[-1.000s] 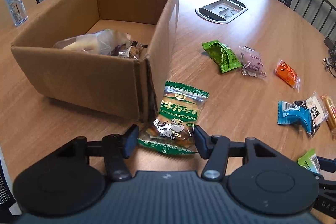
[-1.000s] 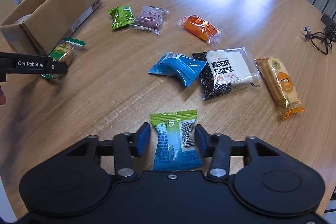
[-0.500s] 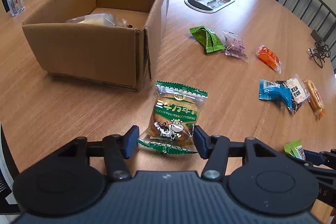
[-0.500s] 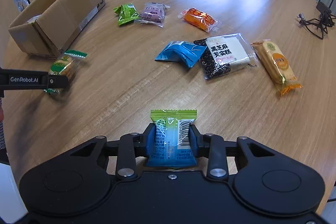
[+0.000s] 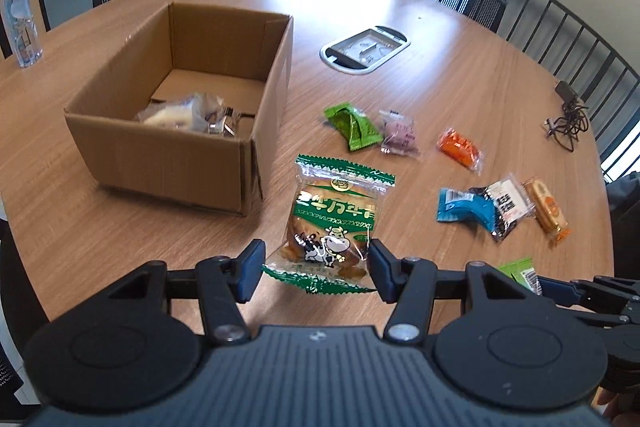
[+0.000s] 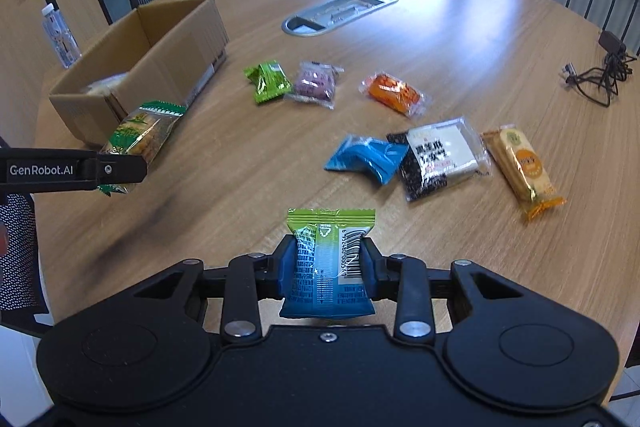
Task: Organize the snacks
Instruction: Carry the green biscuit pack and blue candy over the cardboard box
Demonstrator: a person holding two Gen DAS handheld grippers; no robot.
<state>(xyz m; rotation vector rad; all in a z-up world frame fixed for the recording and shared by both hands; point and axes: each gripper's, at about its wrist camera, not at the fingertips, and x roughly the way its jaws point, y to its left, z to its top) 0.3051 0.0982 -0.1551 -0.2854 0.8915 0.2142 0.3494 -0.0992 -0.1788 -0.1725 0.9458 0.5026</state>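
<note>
My left gripper (image 5: 316, 269) is shut on a green cow-print snack pack (image 5: 334, 223) and holds it in the air, right of the open cardboard box (image 5: 160, 151). The pack also shows in the right wrist view (image 6: 140, 135), beside the box (image 6: 132, 75). My right gripper (image 6: 329, 267) is shut on a green-and-blue snack pack (image 6: 326, 263), lifted above the table near its front edge. The box holds a few wrapped snacks (image 5: 188, 115).
Loose snacks lie on the round wooden table (image 6: 440, 27): green (image 6: 267, 81), purple (image 6: 316, 85), orange (image 6: 394, 97), blue (image 6: 366, 159), black-and-white (image 6: 438, 157), yellow (image 6: 520, 167). A cable hatch (image 6: 340, 11), a charger cable (image 6: 600, 75) and a water bottle (image 5: 20, 23) sit farther off. Chairs ring the table.
My right gripper closed on the green-and-blue pack and lifted it. My left gripper rose and pulled back from the box, carrying the cow-print pack.
</note>
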